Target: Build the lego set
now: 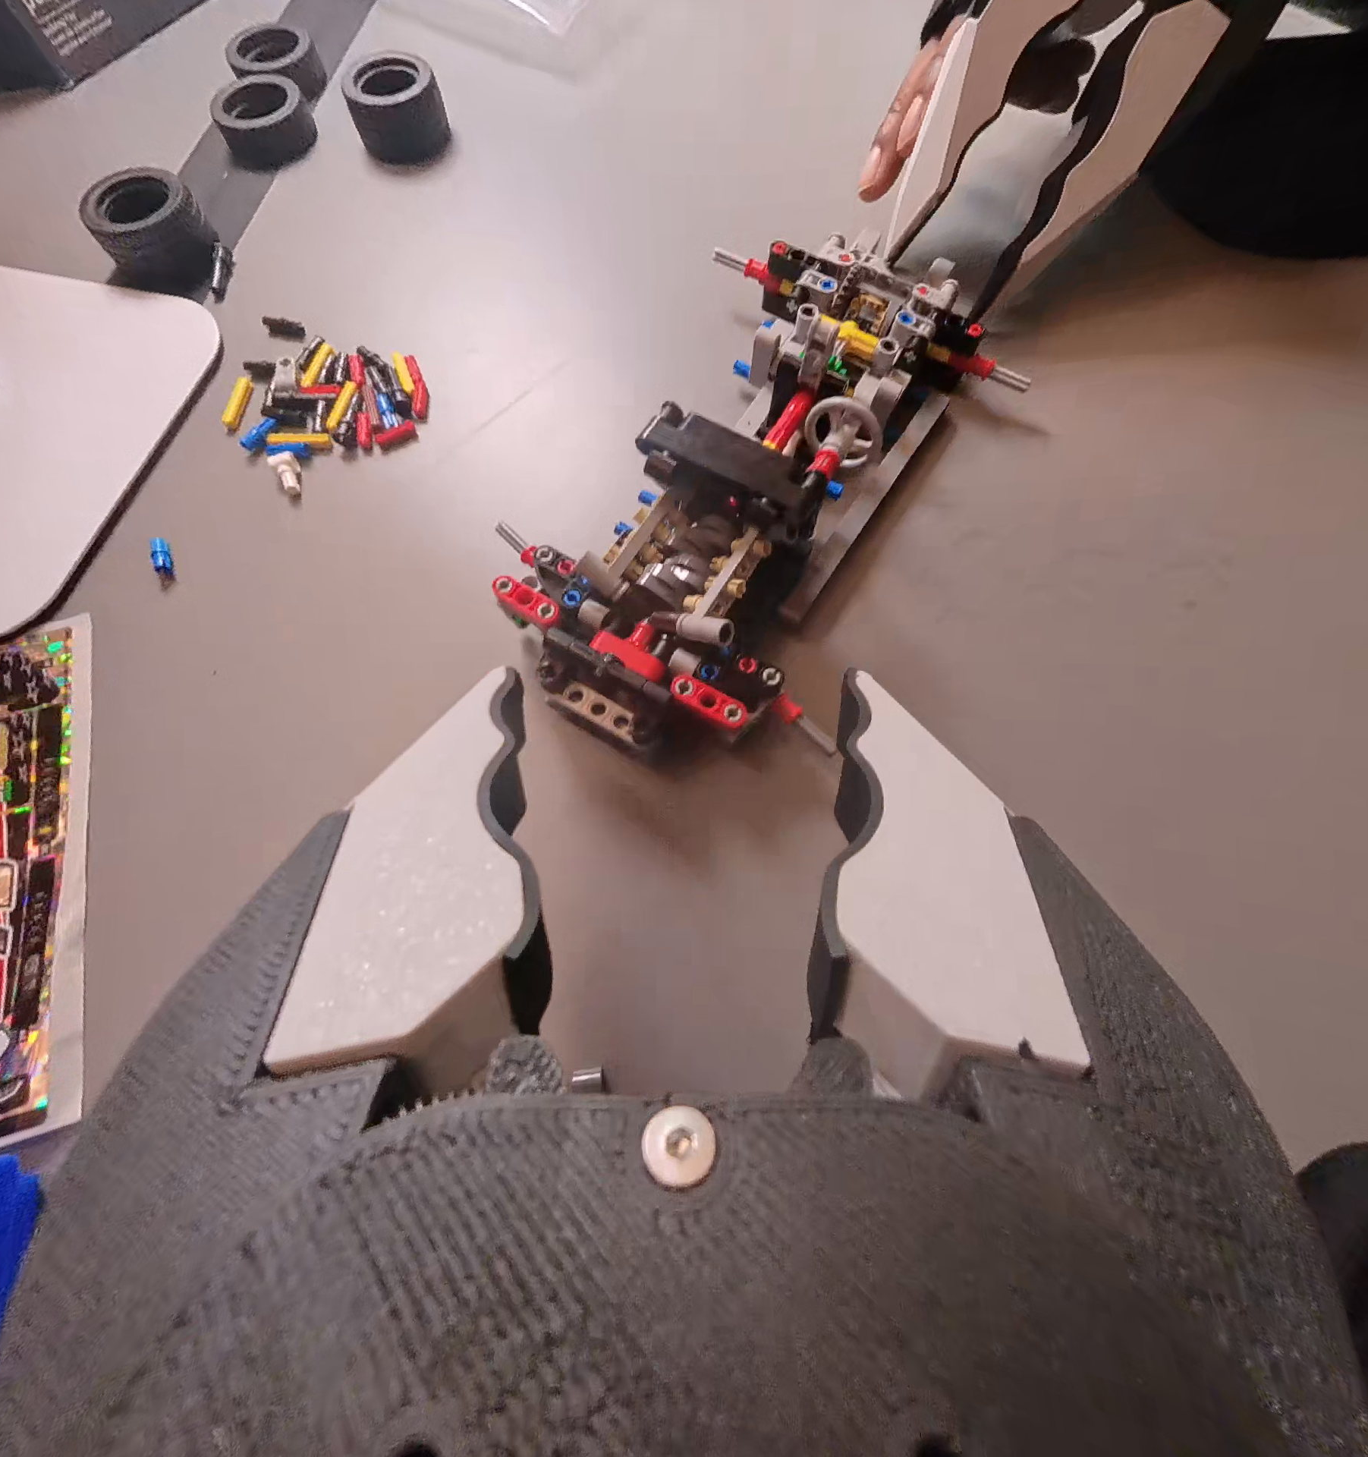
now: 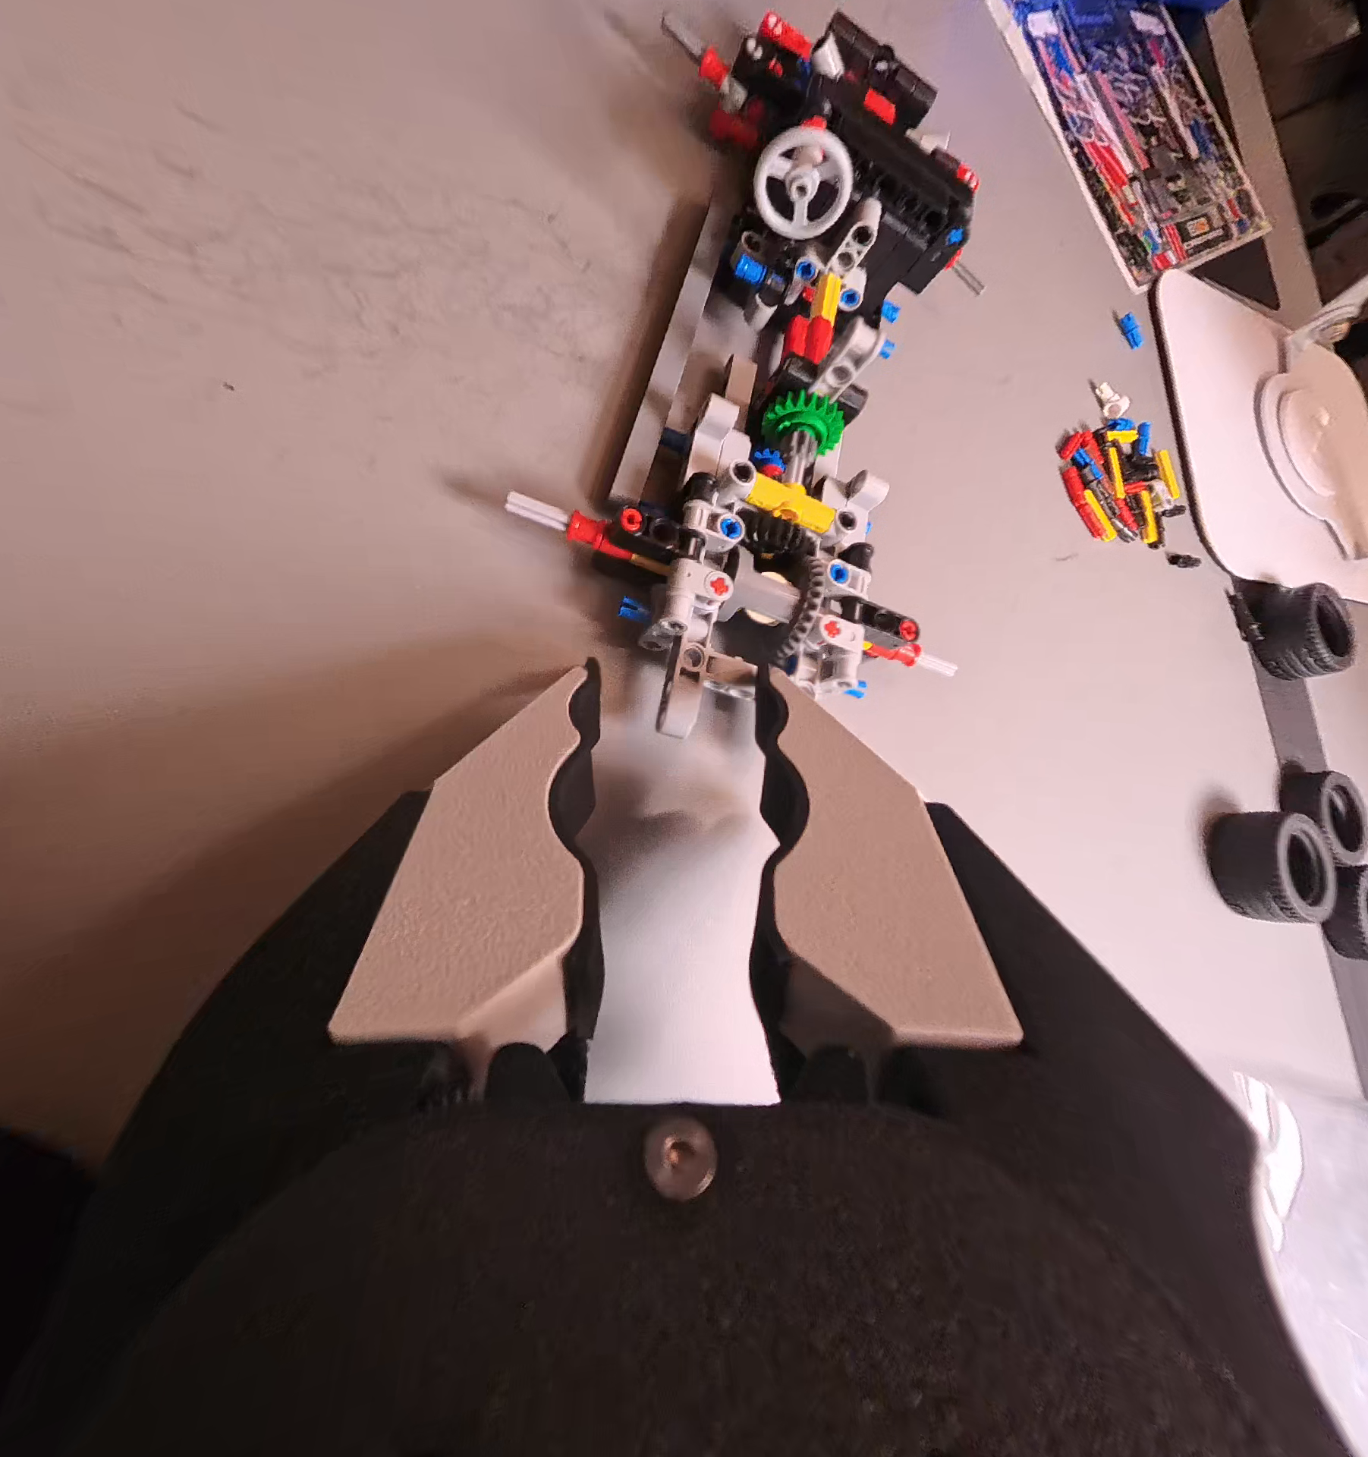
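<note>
Lego chassis (image 1: 732, 504) at 12 o'clock, between left gripper (image 1: 680, 709) and right gripper (image 2: 676, 694), both open, empty; mid-assembly, next likely steadying both ends.

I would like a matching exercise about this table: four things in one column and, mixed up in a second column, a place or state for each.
Things:
1. steering wheel
2. green gear
3. four tyres
4. left tongs

Places or states:
A. loose on the table, away from the car frame
B. open, holding nothing
C. pale grey, mounted near the black block of the car frame
D. mounted between the steering wheel and the yellow beam

Pairs: 1-C, 2-D, 3-A, 4-B
</note>
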### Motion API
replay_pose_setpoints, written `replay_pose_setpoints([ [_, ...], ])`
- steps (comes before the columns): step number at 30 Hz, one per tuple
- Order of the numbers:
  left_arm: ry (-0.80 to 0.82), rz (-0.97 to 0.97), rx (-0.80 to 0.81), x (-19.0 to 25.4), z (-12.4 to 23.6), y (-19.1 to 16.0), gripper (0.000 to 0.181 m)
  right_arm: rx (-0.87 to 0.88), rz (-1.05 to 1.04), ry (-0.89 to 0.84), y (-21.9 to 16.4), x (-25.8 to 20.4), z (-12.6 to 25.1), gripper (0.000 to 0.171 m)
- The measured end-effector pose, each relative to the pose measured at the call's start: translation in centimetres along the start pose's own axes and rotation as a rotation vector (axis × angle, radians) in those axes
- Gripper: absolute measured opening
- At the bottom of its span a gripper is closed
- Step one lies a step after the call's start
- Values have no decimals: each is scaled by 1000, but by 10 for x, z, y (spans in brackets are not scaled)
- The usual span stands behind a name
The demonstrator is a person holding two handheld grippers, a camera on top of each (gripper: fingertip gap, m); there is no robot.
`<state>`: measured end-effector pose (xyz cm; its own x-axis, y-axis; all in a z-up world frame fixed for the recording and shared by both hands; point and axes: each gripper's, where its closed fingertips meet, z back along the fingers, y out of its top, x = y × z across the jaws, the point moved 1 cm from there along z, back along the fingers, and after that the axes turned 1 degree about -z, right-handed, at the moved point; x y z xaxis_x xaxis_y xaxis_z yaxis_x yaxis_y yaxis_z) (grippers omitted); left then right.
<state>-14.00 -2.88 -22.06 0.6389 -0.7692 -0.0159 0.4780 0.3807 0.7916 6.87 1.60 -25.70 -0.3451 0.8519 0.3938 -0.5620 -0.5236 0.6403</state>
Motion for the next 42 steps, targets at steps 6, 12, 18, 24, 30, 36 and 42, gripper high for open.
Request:
replay_pose_setpoints([
  [6,-41,1,-30,8,-9,-18,76,17,7,-46,4,5,-6,24],
  [12,-62,-11,-32,18,-11,-20,62,47,-7,-51,6,7,-7,21],
  [18,-46,-19,-34,17,-9,-25,51,82,-16,-80,6,11,-1,0],
  [24,9,-22,-28,11,-5,-24,52,65,-23,-73,5,10,0,13],
  [30,-3,-5,-52,13,-10,-30,54,28,-9,-88,4,9,-5,16],
  [36,-10,20,-40,13,-10,-29,53,29,-96,-73,3,17,-4,5],
  [42,60,-21,-52,3,-4,-31,54,80,-248,40,5,16,-2,4],
])
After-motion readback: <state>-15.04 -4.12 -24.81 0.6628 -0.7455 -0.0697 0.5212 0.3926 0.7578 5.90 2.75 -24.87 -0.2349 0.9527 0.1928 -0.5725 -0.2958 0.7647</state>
